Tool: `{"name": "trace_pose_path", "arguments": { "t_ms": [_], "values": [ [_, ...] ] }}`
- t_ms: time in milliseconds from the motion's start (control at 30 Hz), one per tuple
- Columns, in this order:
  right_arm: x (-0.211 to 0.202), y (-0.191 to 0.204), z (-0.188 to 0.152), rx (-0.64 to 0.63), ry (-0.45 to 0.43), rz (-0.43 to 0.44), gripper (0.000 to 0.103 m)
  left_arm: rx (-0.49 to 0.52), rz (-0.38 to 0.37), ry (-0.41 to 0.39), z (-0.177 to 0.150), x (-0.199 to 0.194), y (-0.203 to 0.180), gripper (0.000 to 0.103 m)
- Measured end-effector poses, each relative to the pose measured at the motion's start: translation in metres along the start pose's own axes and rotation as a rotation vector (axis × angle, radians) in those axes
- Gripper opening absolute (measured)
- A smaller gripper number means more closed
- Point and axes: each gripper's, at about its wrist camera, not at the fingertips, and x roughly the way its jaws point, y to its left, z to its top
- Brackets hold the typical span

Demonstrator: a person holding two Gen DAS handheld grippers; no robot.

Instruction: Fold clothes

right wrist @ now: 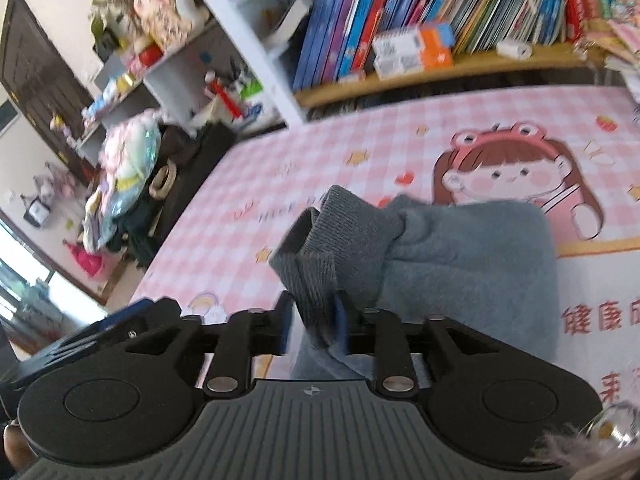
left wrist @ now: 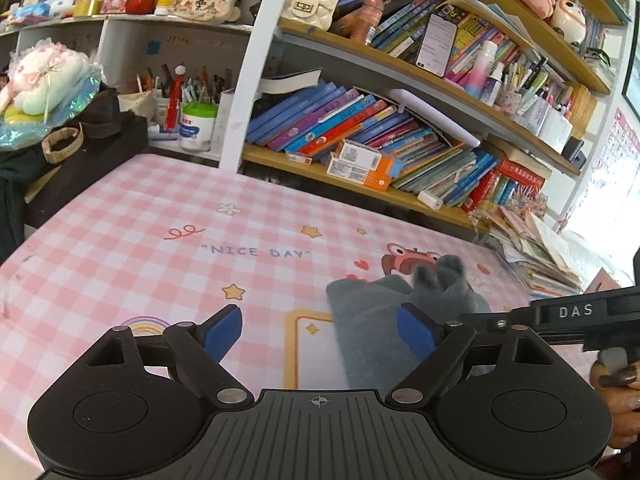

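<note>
Ribbed cuff (right wrist: 308,256) of one grey garment (right wrist: 472,256) is seen between the right gripper's (right wrist: 312,320) narrow jaws, resting against one pad. One pink checked tablecloth (left wrist: 140,240) lies beneath. Nothing is held by the wide-open left gripper (left wrist: 320,332).

Whole right wrist view motion-blurred: book spines (right wrist: 420,20) on shelf ahead unreadable, clutter far left smeared. Ribbed cuff (right wrist: 316,264) sits between right gripper (right wrist: 312,320) pads; contact with pads unclear, cuff's lower part hidden behind gripper body. Grey garment (left wrist: 376,320) partly hidden behind left gripper's right finger (left wrist: 416,336) and body. Hand (left wrist: 618,396) cut by right edge. Red print (right wrist: 600,320) on tablecloth cropped at right.
</note>
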Motion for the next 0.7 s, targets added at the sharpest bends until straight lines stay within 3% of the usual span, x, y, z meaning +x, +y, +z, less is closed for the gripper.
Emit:
{"name": "trace_pose_path", "arguments": {
  "t_ms": [100, 300, 533, 700],
  "values": [
    [0.012, 0.002, -0.001, 0.016, 0.055, 0.033, 0.049, 0.02, 0.003, 0.006, -0.003, -0.004, 0.001, 0.091],
    [0.021, 0.01, -0.002, 0.003, 0.101, 0.057, 0.055, -0.001, 0.032, 0.003, -0.005, -0.007, 0.007, 0.092],
    [-0.014, 0.009, 0.005, -0.039, -0.034, 0.134, 0.057, -0.012, 0.012, 0.005, -0.005, 0.002, -0.003, 0.092],
    [-0.042, -0.017, 0.018, -0.002, -0.136, 0.051, 0.064, -0.001, -0.024, 0.004, -0.004, 0.012, -0.018, 0.092]
  ]
}}
